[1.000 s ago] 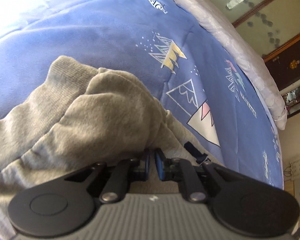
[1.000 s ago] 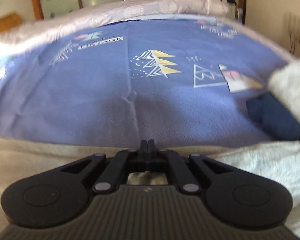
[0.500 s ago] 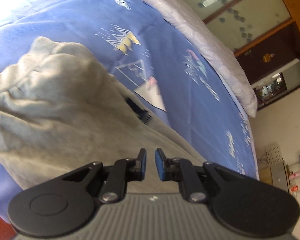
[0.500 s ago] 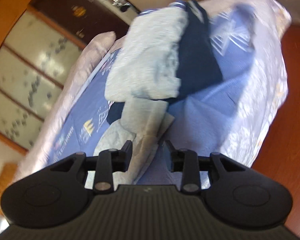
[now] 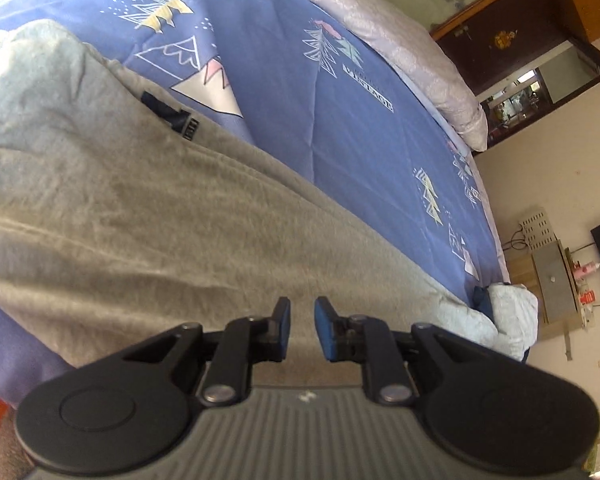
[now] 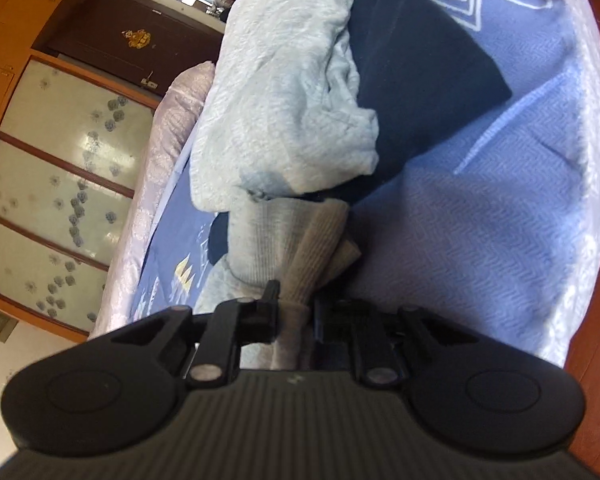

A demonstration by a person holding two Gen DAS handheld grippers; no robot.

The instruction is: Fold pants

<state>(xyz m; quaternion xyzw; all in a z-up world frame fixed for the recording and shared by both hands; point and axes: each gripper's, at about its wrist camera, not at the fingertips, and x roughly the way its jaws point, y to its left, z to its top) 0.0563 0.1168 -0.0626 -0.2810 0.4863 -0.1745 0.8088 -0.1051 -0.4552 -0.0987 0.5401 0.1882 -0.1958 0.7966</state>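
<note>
Now right gripper (image 6: 294, 312), jaws just closing, is pinching a ribbed cuff of the grey pants (image 6: 276, 240) at lower center. Left gripper (image 5: 300, 320), jaws opening a bit w/ nothing between, is hovering over the pants (image 5: 148, 208), which are sprawling across frame's left on the blue bedspread (image 5: 300, 100).

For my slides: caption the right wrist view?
Right gripper pinches the grey pants' ribbed cuff on the blue bedspread.

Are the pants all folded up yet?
Not yet. The grey pants lie stretched flat across the blue bedspread, no tidy fold showing. The right gripper has pinched the ribbed cuff. The left gripper holds nothing. Folding remains.
</note>
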